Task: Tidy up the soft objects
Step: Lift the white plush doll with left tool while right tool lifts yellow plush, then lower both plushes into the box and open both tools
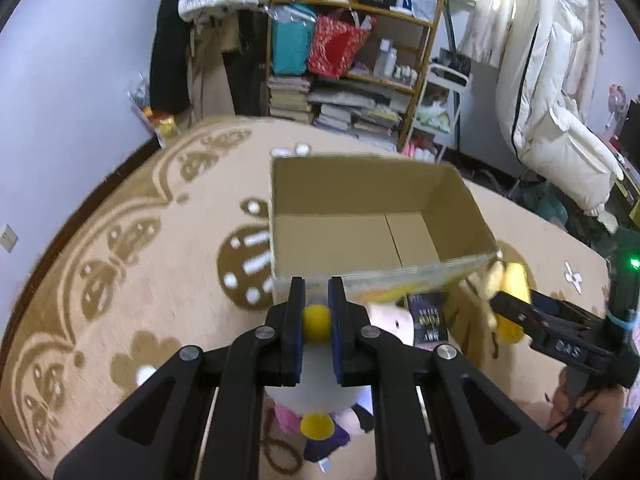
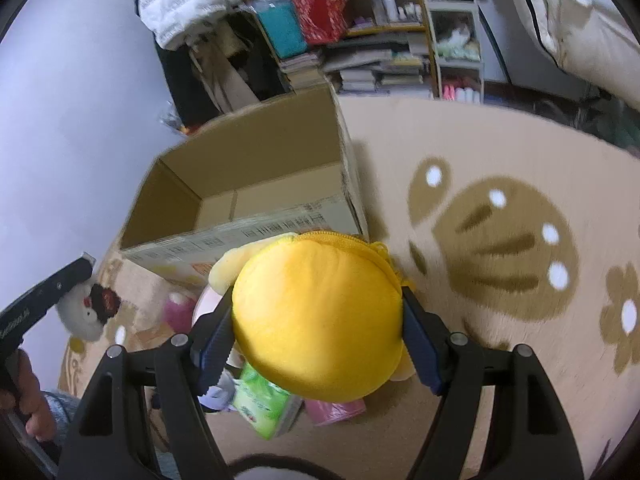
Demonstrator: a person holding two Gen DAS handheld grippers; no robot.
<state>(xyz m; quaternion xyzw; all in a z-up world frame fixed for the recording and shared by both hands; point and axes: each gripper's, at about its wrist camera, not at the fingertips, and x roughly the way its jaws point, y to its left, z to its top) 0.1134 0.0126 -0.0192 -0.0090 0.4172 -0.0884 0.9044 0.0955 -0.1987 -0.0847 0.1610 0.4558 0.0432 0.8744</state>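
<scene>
An open cardboard box (image 1: 372,184) stands on the rug, its inside bare; it also shows in the right wrist view (image 2: 256,148). My left gripper (image 1: 317,300) is shut on a white plush toy (image 1: 316,384) by a yellow part (image 1: 317,322), just before the box's near wall. In the right wrist view that white plush (image 2: 86,312) hangs at the far left. My right gripper (image 2: 318,312) is shut on a round yellow plush toy (image 2: 316,316), held near the box's right corner. It also shows in the left wrist view (image 1: 512,300).
A pink plush (image 1: 390,322) and a dark booklet (image 1: 430,320) lie by the box. A green tissue pack (image 2: 264,402) and a pink item (image 2: 336,410) lie on the patterned rug (image 2: 500,184). Cluttered shelves (image 1: 352,60) and hanging white coats (image 1: 556,92) stand behind.
</scene>
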